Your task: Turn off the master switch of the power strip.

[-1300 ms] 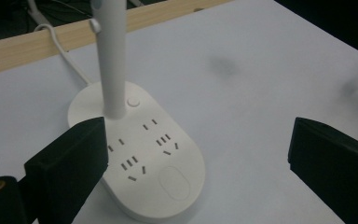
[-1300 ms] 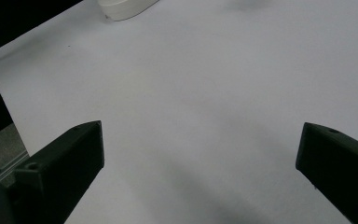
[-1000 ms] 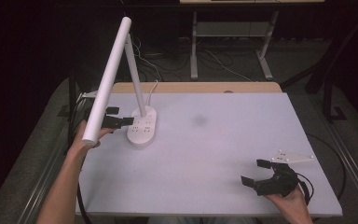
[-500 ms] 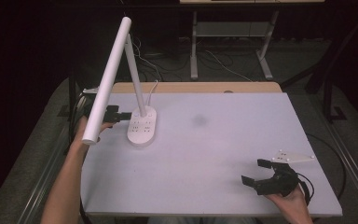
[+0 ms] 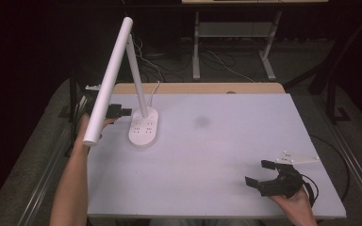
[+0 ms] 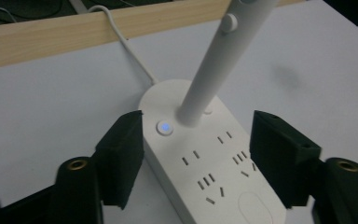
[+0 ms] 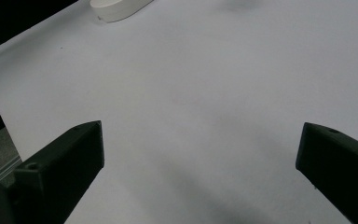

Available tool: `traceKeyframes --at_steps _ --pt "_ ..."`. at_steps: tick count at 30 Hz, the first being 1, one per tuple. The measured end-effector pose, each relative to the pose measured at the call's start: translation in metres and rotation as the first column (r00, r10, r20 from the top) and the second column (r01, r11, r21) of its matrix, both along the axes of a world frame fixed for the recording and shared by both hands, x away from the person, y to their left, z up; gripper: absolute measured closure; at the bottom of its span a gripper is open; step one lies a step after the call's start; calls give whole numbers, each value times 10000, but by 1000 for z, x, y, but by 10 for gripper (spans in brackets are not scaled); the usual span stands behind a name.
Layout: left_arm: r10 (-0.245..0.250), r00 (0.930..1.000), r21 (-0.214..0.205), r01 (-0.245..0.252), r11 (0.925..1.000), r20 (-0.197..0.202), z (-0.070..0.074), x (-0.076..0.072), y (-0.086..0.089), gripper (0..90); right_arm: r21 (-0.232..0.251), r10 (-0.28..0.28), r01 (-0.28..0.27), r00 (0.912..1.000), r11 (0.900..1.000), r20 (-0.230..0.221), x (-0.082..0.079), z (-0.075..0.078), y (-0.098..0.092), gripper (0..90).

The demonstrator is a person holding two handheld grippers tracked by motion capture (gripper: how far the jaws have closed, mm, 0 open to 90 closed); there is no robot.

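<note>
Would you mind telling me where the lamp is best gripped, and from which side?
Probably across the narrow width of its flat oval base, coming low from the table's left side, as the left hand-held gripper does; its jaws have just been closing and straddle the base without clearly pressing it. The base is low and parallel-sided there, while the thin stem leans and would likely tip.

In the high view the lamp head (image 5: 107, 84) hides part of the left claw (image 5: 127, 112) beside the lamp base (image 5: 143, 127); whether its pads touch the base is unclear
</note>
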State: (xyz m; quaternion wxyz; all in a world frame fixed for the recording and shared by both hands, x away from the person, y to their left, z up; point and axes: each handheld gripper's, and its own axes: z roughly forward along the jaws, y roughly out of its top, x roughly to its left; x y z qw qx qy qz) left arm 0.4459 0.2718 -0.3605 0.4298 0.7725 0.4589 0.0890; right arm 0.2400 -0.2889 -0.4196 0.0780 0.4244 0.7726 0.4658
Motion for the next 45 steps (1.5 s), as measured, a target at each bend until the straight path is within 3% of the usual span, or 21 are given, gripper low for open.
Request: traceKeyframes --at_steps 6,28,37,41,45 --pt "281 9995 -208 -284 9994 -169 -5 6 3 467 -29 -18 18 10000 10000 25 1 0 0 3" --pt "1008 9935 -739 -1046 9918 -537 -23 20 -5 756 -64 -70 70 10000 10000 -14 1 0 -1 2" --pt "1186 9892 -668 -1245 9900 -856 -30 24 -13 893 -103 -68 68 10000 9999 -8 1 0 -1 2" --pt "1120 9901 -553 -1169 9916 -847 -34 26 -15 897 -118 -41 41 10000 9999 4 1 0 -1 2" --pt "1368 9873 -327 -1398 9896 -808 -37 27 -17 897 -122 -40 40 10000 9999 -13 1 0 -1 2"
